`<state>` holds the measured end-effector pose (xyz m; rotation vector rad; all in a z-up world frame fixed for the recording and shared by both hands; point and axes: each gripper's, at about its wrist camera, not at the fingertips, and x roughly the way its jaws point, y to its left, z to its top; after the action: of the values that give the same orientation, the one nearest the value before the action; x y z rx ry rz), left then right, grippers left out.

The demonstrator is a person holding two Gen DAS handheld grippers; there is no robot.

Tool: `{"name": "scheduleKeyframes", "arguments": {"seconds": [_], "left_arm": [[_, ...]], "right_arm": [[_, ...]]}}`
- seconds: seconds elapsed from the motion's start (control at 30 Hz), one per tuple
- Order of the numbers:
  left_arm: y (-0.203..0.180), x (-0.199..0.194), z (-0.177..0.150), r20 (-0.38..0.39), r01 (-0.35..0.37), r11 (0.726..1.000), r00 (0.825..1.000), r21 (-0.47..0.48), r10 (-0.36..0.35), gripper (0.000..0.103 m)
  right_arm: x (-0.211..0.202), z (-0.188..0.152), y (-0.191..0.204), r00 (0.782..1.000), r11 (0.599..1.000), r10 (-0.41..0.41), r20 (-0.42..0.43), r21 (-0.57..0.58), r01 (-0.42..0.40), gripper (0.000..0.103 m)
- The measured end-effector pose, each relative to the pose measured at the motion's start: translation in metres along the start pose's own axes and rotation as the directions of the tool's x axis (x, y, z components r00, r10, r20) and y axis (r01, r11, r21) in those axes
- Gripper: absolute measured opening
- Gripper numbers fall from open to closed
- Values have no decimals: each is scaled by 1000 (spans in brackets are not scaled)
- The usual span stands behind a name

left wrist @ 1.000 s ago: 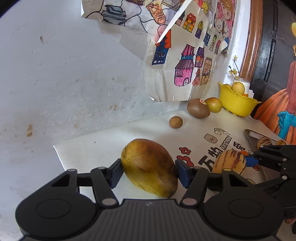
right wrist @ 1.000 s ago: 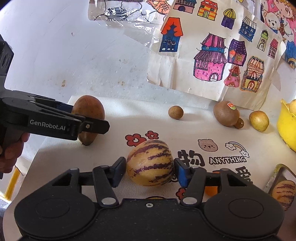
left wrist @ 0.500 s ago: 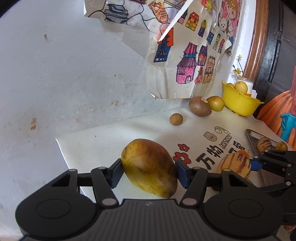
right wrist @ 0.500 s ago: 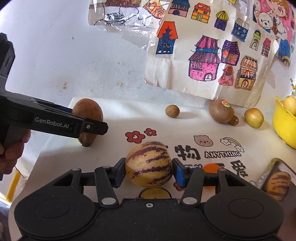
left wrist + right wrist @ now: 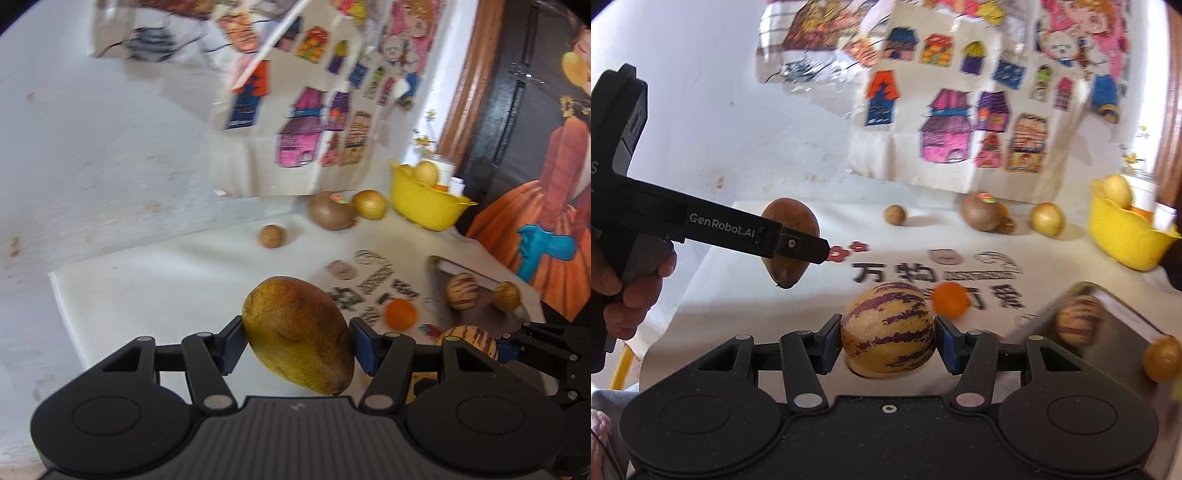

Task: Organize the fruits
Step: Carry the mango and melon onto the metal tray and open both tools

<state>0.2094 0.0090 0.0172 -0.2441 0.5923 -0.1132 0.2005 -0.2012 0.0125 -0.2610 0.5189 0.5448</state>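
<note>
**Both grippers carry fruit above the mat**

Here, nearest the left wrist camera, the left gripper (image 5: 298, 345) has its blue pads pressed on either side of a brown-yellow mango (image 5: 299, 334), fingers about half spread around it. The mango hangs tilted, its pointed end toward five o'clock, clear of the white mat (image 5: 155, 295). In the right wrist view the same mango (image 5: 790, 242) shows at ten o'clock behind the left gripper's black finger, with the person's hand (image 5: 631, 291) wrapped around the handle at nine o'clock.

The right gripper (image 5: 888, 341) is clamped on a round yellow melon with purple stripes (image 5: 888, 328), its fingers narrower than half spread, pads touching both flanks.

Just past the melon, at one o'clock, an orange (image 5: 950, 299) lies on the mat's printed black lettering. At three o'clock sits a metal tray (image 5: 1123, 332) holding a second striped melon (image 5: 1078, 319), with a small yellow fruit (image 5: 1162, 357) at its near edge.

Farther out, along the wall, a small brown nut-like ball (image 5: 894, 214) lies at twelve o'clock, apart from the rest. At one o'clock a brown kiwi (image 5: 981, 211) carries a sticker, a tiny brown ball touching it, and a yellow kiwi (image 5: 1047, 218) lies near. A yellow bowl (image 5: 1123, 240) at two o'clock holds pale fruit. Coloured house drawings (image 5: 960, 122) hang on the wall behind.
</note>
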Motion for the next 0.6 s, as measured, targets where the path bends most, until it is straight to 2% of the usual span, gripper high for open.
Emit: {"name": "scheduleKeyframes", "arguments": {"seconds": [0.3,0.6], "left_arm": [[-56,16,6,-5,91,996,996,23,-91,64],[-106,42,4,-41,162,985,986,57,-160,64]], "right_arm": [[-42,-20,-54,993,991,-121,15,58,120,55],[-62,-50,-115,966,959,-258,-18,114,258,55]]}}
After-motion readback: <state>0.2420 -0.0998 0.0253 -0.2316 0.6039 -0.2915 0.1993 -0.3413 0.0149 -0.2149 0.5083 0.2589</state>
